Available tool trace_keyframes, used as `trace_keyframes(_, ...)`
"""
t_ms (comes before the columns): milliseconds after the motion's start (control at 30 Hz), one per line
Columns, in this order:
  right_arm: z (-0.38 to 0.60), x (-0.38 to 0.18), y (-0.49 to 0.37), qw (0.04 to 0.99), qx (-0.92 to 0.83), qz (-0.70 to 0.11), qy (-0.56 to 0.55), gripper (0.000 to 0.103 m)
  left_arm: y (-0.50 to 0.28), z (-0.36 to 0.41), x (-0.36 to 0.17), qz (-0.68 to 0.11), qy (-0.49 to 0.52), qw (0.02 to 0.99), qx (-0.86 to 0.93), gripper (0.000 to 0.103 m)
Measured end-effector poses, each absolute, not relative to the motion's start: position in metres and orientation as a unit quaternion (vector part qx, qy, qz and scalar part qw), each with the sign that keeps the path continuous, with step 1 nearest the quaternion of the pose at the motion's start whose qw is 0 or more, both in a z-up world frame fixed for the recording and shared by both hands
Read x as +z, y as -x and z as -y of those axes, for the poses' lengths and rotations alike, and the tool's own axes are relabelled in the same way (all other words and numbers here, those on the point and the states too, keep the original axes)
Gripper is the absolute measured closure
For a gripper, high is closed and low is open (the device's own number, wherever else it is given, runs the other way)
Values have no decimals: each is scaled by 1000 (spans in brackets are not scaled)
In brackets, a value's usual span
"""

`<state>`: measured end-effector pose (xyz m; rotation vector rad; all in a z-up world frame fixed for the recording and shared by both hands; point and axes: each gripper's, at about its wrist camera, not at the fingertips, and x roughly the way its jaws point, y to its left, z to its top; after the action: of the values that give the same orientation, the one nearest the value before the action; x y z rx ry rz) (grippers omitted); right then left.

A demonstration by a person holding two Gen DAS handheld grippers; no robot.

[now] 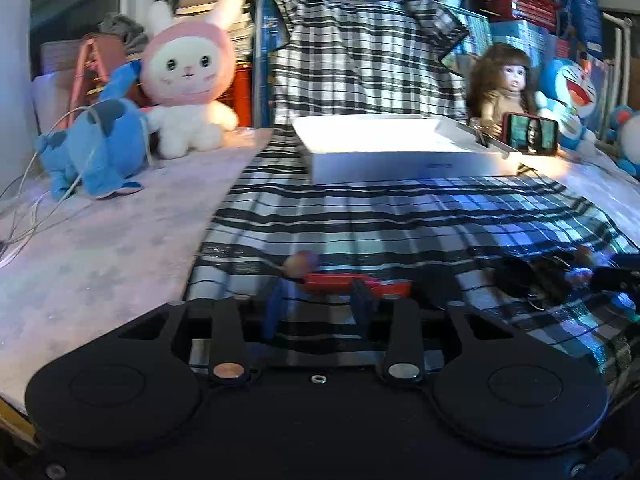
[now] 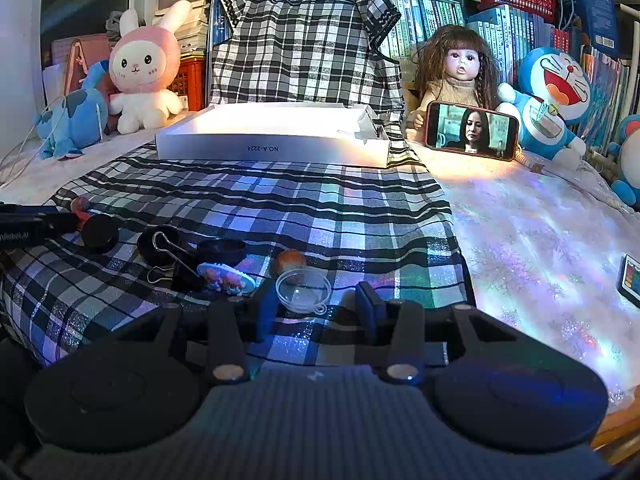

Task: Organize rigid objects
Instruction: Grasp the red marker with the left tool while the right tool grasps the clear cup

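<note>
Across the table (image 2: pixel 540 240), a black-and-white checked cloth (image 2: pixel 280 208) is spread from the near edge up over the stacked books at the back, and every other place is given from it. At the far end of the cloth's flat part a shallow white cardboard box (image 2: pixel 272 136) is seen, open at the top. Left of the cloth a pink-hooded white plush rabbit (image 2: pixel 144 76) and a blue plush animal (image 2: pixel 72 120) are placed; right of it a long-haired doll (image 2: pixel 456 76) is seated with a red-cased phone (image 2: pixel 472 130) propped in front, its screen lit, and a blue-and-white plush cat (image 2: pixel 552 96) beside that.

On the near part of the cloth the small rigid things are scattered: a round black lid (image 2: pixel 100 234), a shallow black dish (image 2: pixel 222 250), a black binder clip with wire handles (image 2: pixel 176 268), a pale blue oval piece with pink figures (image 2: pixel 228 278), a small orange-brown ball (image 2: pixel 290 262) and a clear plastic half-shell (image 2: pixel 304 290).

The right tool (image 2: pixel 318 308) is held low over the cloth with its jaws parted, the clear half-shell lying just ahead of them and untouched. The left tool (image 1: pixel 316 300) is also held with its jaws apart; a red elongated object (image 1: pixel 344 282), blurred, lies across the cloth just beyond its fingertips, and whether it is touched cannot be told.
</note>
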<state>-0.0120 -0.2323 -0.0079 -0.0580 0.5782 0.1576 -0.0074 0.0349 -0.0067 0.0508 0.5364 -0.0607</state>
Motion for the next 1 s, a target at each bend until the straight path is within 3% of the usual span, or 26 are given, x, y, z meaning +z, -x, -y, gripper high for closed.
trace_keyframes(400, 233, -8, 12, 955, 78, -284, 28, 55, -1, -18, -13, -264, -28, 964, -28, 51)
trace_keyframes(500, 231, -8, 11, 956, 78, -283, 27, 58, -2, -18, -14, -264, -20, 964, -30, 54)
trace_keyframes(533, 231, -8, 11, 956, 78, -283, 26, 59, -3, -18, -14, -263, -18, 964, -32, 60)
trace_keyframes(633, 230, -7, 12, 956, 79, -281, 22, 70, -2, -17, -13, -261, -16, 965, -37, 61)
trace_keyframes(1000, 235, 6, 4, 962, 71, -262, 10, 70, -12, -18, 10, -255, -11, 966, -44, 61)
